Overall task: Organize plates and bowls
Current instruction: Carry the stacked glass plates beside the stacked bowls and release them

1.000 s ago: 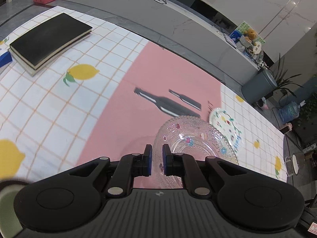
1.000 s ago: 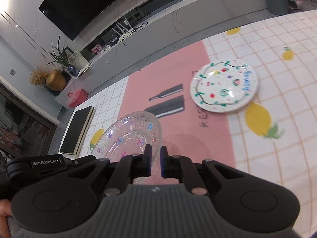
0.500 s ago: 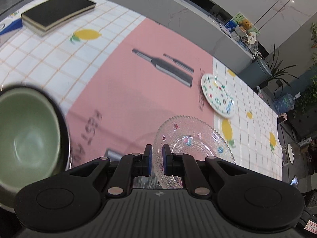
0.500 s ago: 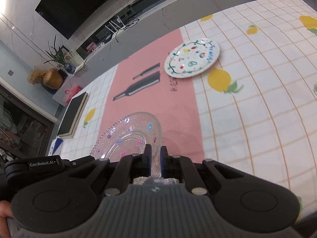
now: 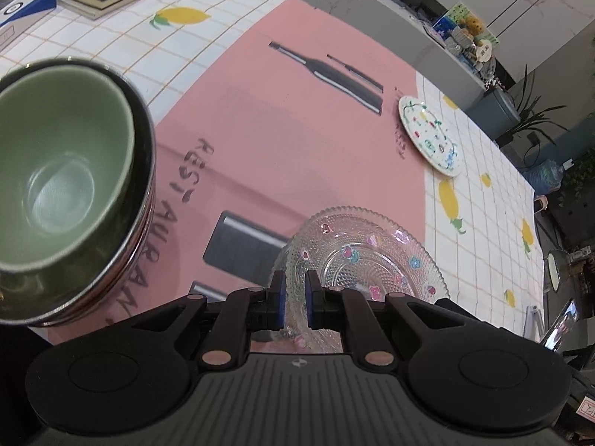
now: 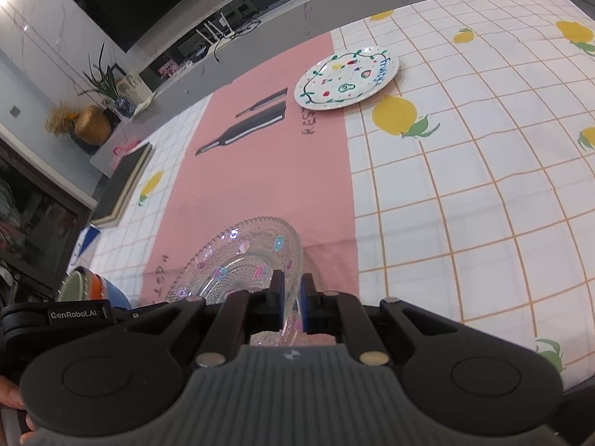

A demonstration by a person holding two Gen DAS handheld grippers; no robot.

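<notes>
both grippers pinch one clear cut-glass plate with flower dots [image 5: 366, 260] above the bench [image 6: 465, 193]: left gripper [image 5: 295, 299] and right gripper [image 6: 290, 299], jaws clenched on opposite rim edges. stacked green bowls [image 5: 63, 182] left, white painted plate [image 6: 346, 78] far off.

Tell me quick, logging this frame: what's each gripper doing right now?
Left gripper: jaws shut on the rim of the glass plate.
Right gripper: jaws shut on the opposite rim of the same glass plate.

left wrist: close, faces table from left | right wrist: from right | shared: glass plate [image 5: 366, 256] [image 6: 241, 264]
</notes>
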